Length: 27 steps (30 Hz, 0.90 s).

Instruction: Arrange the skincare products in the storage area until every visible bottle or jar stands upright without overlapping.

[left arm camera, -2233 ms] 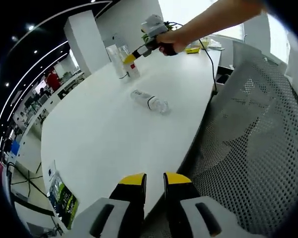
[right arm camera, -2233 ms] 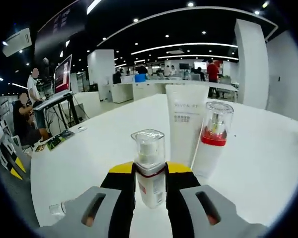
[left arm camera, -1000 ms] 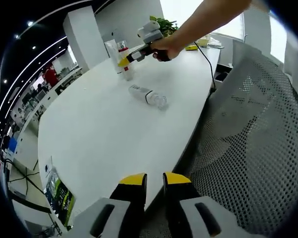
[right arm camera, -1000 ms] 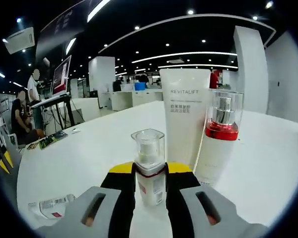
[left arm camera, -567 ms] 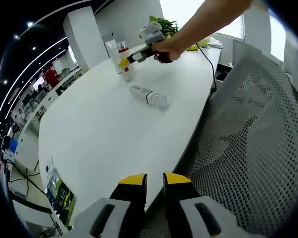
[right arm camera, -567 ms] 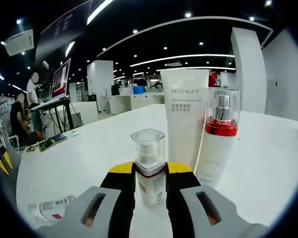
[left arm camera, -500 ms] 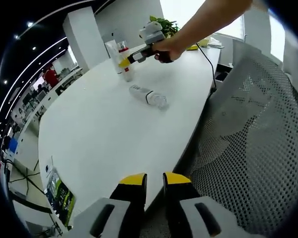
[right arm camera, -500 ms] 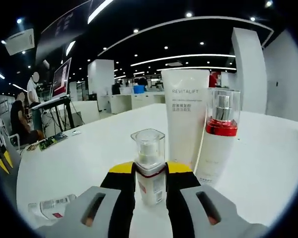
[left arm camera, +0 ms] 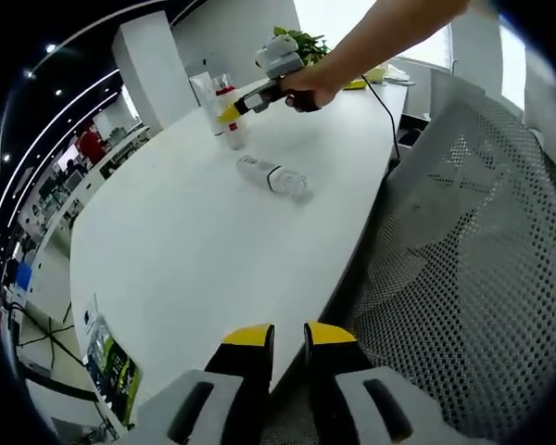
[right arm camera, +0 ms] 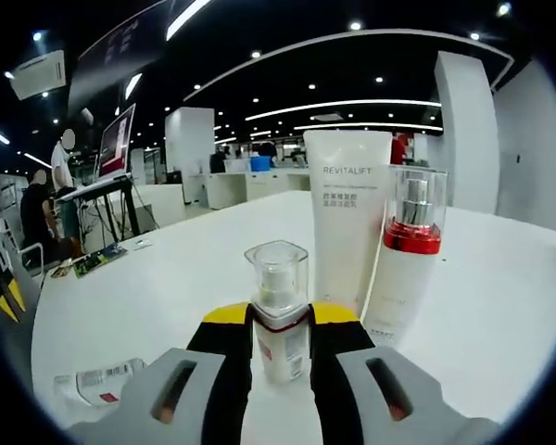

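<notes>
In the right gripper view, a clear bottle (right arm camera: 94,381) lies on its side on the white table (right arm camera: 167,287) at far left, and the right gripper (right arm camera: 282,320) pinches a small pump bottle (right arm camera: 277,313) upright between its yellow-tipped jaws. Just beyond stand a white Revitalift tube (right arm camera: 344,227) and a red-collared pump bottle (right arm camera: 406,261), apparently touching. The left gripper (left arm camera: 280,336) hovers at the table's near edge, jaws slightly parted, gripping nothing, well apart from every bottle.

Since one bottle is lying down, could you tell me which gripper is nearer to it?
Right. The right gripper is just beyond the lying bottle, by the upright products; the left gripper hangs off the table's near edge.
</notes>
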{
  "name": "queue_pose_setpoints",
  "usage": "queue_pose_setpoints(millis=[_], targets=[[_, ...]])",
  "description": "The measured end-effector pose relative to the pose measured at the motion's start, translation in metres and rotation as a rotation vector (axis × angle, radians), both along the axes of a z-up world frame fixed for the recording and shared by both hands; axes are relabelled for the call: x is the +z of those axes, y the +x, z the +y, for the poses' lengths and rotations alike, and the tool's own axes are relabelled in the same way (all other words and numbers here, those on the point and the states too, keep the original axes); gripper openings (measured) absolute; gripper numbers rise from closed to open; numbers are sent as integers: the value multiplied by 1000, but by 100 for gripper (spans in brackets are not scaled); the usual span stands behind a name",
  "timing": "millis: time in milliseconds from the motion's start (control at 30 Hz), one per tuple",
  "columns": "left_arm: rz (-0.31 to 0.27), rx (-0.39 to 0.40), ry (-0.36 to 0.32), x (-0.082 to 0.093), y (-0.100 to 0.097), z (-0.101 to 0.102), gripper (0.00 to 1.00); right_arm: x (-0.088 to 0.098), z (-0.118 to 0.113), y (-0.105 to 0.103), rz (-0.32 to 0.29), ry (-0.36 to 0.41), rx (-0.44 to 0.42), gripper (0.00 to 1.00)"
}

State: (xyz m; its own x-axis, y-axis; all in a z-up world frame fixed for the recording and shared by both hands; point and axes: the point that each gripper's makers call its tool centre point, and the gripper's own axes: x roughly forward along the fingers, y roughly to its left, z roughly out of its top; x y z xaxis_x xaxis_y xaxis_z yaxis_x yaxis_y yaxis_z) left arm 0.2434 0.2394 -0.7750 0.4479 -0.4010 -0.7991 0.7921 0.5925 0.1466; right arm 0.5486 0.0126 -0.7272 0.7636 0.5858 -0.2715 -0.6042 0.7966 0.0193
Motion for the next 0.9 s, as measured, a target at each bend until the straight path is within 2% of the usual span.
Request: queue_pose_setpoints(millis=[333, 500, 633, 733, 833, 900], targets=[[9, -11, -6, 1, -1, -2, 14, 2, 4, -3, -1, -64, 44, 21], [14, -12, -9, 1, -2, -2, 14, 6, 4, -7, 16, -79, 33, 21], [21, -29, -12, 1, -5, -5, 14, 4, 5, -9, 58, -49, 0, 21], [24, -27, -7, 0, -4, -4, 14, -19, -4, -8, 139, -110, -6, 21], [29, -23, 1, -2, -5, -2, 14, -25, -7, -6, 161, -76, -36, 22], [23, -22, 1, -1, -4, -2, 14, -27, -9, -4, 171, -59, -70, 27]])
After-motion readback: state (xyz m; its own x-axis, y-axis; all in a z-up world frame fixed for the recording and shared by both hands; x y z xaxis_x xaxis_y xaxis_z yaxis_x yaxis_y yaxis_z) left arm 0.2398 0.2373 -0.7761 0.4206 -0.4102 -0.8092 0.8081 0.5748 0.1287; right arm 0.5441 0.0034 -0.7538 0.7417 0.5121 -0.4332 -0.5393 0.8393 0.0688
